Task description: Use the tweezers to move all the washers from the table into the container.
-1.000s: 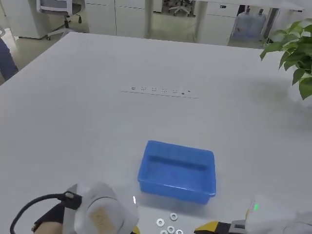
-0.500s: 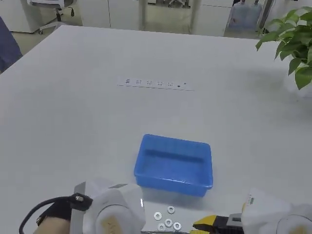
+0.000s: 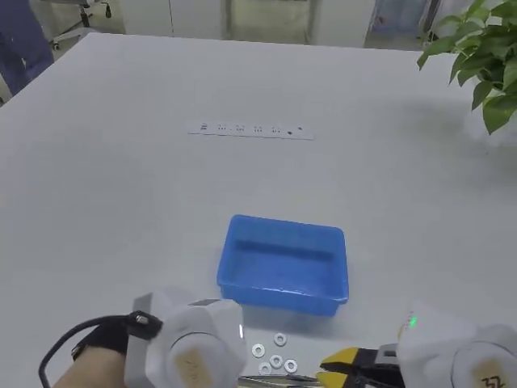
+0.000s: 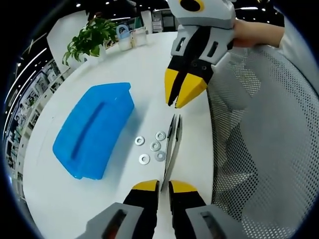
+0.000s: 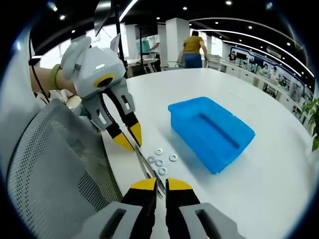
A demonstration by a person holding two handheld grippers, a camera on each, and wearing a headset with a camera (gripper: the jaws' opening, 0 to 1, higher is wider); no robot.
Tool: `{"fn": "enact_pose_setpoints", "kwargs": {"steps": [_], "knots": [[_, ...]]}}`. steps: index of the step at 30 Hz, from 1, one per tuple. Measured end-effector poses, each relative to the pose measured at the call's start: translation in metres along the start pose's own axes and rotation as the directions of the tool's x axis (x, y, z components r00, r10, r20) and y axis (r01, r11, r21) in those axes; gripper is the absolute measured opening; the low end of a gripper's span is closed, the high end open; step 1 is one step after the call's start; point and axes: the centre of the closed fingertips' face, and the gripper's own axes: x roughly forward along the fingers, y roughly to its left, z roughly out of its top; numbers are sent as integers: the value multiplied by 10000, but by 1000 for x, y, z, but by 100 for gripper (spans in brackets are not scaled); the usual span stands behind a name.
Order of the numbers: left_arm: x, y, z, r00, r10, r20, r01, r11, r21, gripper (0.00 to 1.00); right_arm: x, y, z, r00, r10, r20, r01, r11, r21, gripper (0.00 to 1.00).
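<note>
White table (image 4: 149, 74): the left gripper view reveals tweezers (image 4: 172, 144) beside washers (image 4: 152, 147).

The left claw (image 4: 163, 185) hides the near end of the tweezers (image 4: 172, 144).

Left gripper (image 4: 164, 187) moved in closer to washers (image 3: 275, 361). Head view dipped: more of it and right gripper (image 3: 325, 371) in frame.
</note>
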Motion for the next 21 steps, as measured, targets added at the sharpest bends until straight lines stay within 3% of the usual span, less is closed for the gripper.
{"fn": "enact_pose_setpoints", "kwargs": {"steps": [7, 11, 21], "knots": [[0, -3, 3, 9999, -145, 3, 145, 9987, 484, 0, 2, 1, -1, 10000, 42, -44, -42, 10000, 47, 7], [-9, -2, 10, 9997, -42, 224, 26, 9976, 693, 0, 2, 2, -1, 9999, 86, -83, -86, 10000, -11, 8], [-46, -11, 50, 9925, 83, 1220, -242, 9913, 1290, 0, 7, 9, -2, 9984, 358, -434, -389, 9966, -731, 16]]}}
